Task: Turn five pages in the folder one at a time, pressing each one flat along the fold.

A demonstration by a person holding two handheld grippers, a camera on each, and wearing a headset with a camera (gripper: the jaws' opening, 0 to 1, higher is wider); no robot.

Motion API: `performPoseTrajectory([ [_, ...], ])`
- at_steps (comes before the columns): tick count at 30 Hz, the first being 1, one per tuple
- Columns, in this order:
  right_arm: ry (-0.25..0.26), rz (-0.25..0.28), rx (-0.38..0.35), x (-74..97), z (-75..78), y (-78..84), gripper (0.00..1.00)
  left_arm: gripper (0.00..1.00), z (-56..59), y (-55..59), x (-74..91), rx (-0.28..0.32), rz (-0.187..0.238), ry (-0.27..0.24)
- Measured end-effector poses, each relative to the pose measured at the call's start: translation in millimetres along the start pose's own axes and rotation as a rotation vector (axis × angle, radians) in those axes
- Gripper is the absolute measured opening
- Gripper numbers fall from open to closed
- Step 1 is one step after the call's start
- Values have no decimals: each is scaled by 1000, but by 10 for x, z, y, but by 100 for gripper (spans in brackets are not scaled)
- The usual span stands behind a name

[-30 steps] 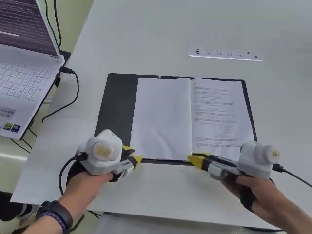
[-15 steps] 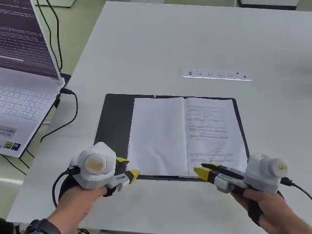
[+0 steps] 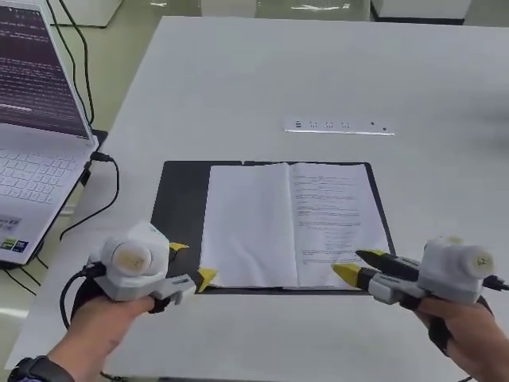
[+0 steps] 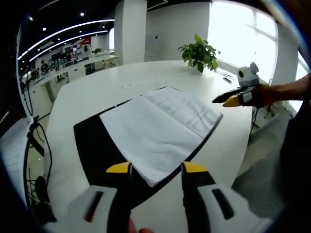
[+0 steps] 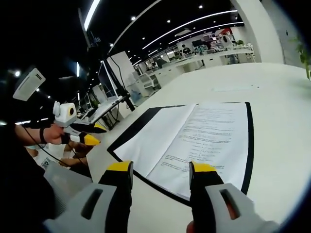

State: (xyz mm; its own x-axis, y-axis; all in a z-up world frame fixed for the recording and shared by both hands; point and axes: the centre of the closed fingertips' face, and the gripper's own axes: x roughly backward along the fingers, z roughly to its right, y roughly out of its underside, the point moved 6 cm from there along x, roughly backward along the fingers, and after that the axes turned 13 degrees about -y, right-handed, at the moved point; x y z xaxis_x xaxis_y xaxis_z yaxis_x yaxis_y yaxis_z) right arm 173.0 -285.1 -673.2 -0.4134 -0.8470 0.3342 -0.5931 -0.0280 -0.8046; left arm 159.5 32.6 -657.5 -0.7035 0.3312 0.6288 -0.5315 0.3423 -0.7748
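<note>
A black folder [image 3: 179,208] lies open on the white table, a blank white page [image 3: 246,223] on its left side and a printed page [image 3: 334,219] on its right. My left gripper [image 3: 189,263] hovers open at the folder's near left corner, nothing between its yellow-tipped fingers [image 4: 119,168]. Off the near right corner my right gripper [image 3: 358,265] is open too, tips pointing at the printed page [image 5: 209,138]. In the left gripper view the folder [image 4: 95,145] lies just ahead, and the right gripper [image 4: 228,99] shows beyond it. The left gripper [image 5: 90,133] shows in the right gripper view.
An open laptop [image 3: 32,151] sits off the table's left edge, its black cable [image 3: 95,199] trailing near the folder. A white power strip [image 3: 338,127] lies on the table beyond the folder. A potted plant [image 4: 199,51] stands at the far end.
Both grippers have drawn back toward me, off the folder's near edge, and spread a little wider apart. The head camera has tilted, so the folder sits higher on the table in view.
</note>
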Motion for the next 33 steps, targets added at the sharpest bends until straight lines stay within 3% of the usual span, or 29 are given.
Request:
performPoseTrajectory([
  [8, 55, 2, 22, 320, 12, 20, 54, 47, -73, 38, 141, 14, 11, -24],
  [14, 91, 11, 12, 486, 15, 85, 60, 56, -130, 73, 253, 64, 18, -55],
  [24, 115, -6, 17, 623, -65, 163, 65, 65, -123, 102, 364, 114, 38, -84],
  [33, 123, 6, 12, 671, -77, 202, 66, 66, -37, 71, 323, 103, 30, -77],
])
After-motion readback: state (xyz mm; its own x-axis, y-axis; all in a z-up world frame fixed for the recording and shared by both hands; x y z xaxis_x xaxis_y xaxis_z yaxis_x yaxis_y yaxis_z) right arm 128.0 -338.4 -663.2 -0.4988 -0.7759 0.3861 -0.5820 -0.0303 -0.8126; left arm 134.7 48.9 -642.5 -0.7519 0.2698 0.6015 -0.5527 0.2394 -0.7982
